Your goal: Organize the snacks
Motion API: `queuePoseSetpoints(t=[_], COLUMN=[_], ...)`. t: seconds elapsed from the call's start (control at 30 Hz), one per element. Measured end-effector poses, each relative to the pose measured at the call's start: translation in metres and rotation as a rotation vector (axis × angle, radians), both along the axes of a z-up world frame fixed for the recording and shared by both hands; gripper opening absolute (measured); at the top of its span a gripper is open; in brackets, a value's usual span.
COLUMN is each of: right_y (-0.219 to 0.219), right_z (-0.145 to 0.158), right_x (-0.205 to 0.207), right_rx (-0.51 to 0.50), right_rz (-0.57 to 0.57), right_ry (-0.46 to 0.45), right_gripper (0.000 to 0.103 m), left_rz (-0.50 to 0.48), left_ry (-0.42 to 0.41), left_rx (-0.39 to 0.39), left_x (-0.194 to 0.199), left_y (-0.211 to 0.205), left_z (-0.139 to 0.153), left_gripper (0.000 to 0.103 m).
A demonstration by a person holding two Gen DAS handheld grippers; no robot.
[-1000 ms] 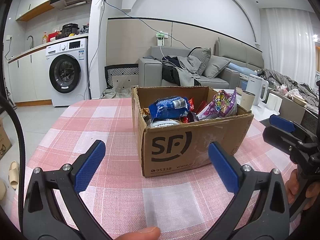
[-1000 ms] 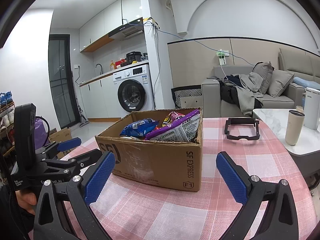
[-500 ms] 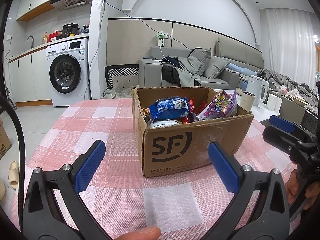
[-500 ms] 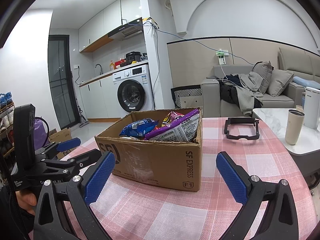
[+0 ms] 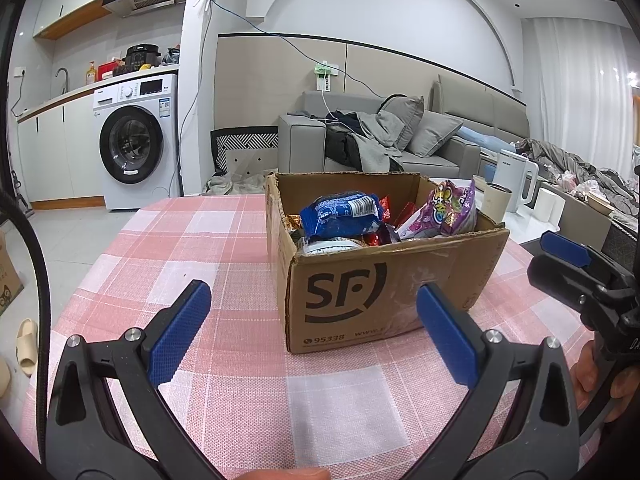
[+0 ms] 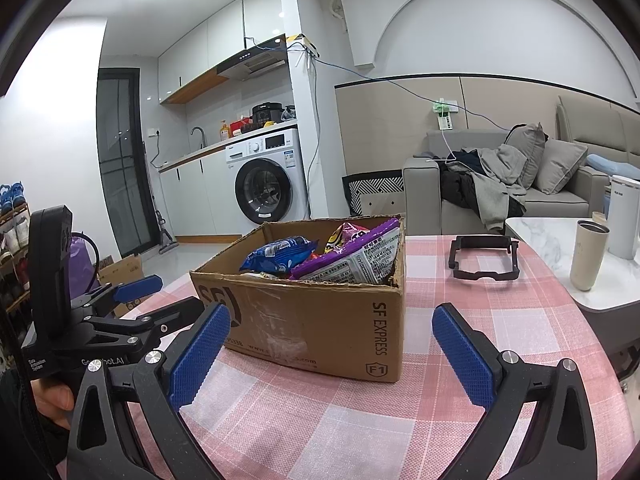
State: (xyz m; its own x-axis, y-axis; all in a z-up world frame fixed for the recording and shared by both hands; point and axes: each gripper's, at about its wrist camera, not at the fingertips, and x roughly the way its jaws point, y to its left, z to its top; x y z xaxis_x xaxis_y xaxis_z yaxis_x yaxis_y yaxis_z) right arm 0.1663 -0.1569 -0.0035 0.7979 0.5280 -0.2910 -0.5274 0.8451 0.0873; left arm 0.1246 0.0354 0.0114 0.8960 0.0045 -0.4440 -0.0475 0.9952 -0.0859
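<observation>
An open cardboard SF Express box (image 5: 384, 292) stands on the pink checked tablecloth (image 5: 224, 248). It holds several snack packs, among them a blue pack (image 5: 340, 216) and a purple pack (image 5: 448, 210). The box also shows in the right wrist view (image 6: 320, 320), with the blue pack (image 6: 280, 254) and purple pack (image 6: 352, 256) on top. My left gripper (image 5: 312, 336) is open and empty, just in front of the box. My right gripper (image 6: 332, 354) is open and empty, near the box's right corner.
A black plastic frame (image 6: 484, 258) lies on the cloth behind the box. A beige tumbler (image 6: 588, 254) and a white kettle (image 6: 624, 216) stand on a marble side table to the right. A washing machine (image 5: 136, 144) and sofa (image 5: 400, 144) are in the background.
</observation>
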Motion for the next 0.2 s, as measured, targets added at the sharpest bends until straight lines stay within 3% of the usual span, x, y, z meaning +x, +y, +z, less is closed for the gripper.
queuePoseSetpoints(t=[0.2], right_y=[0.0008], right_z=[-0.0030], right_x=[0.0013], right_rx=[-0.009], right_rz=[0.005], right_ry=[-0.002], right_gripper=[0.103], left_rz=[0.007], left_ry=[0.001], left_rx=[-0.003], left_x=[0.0005], left_y=[-0.0007], left_z=[-0.0009], left_gripper=[0.103])
